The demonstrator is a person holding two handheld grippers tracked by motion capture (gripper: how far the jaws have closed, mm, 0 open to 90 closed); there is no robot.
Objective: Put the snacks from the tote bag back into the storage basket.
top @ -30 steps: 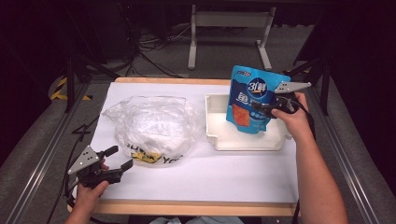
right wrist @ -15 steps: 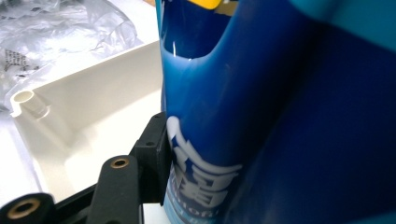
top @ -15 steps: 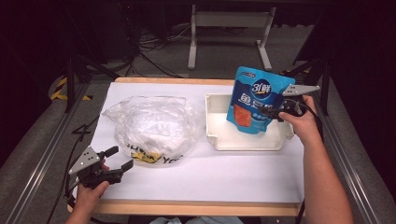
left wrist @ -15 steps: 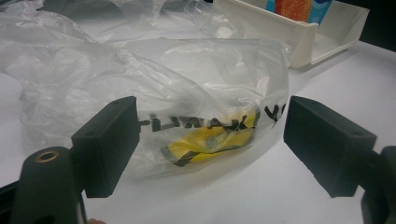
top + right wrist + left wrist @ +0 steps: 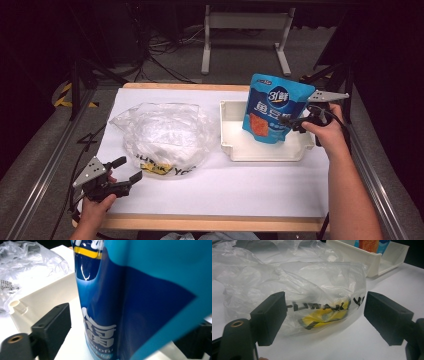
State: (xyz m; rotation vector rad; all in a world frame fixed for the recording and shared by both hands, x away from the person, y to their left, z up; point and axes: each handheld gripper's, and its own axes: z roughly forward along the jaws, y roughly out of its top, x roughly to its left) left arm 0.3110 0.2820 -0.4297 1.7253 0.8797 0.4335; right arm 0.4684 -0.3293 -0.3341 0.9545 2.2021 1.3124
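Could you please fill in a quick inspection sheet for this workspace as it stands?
Surface: white sheet over a wood-edged table.
Job's things: blue pouch held upright over the white tray; clear plastic bag lies left of the tray.
Clutter: nothing seen.
Grippers: right tool shut on the pouch's edge; left tool open, just short of the bag.
Cables: several on the floor beyond the table.
Surroundings: dark floor, metal stand legs.
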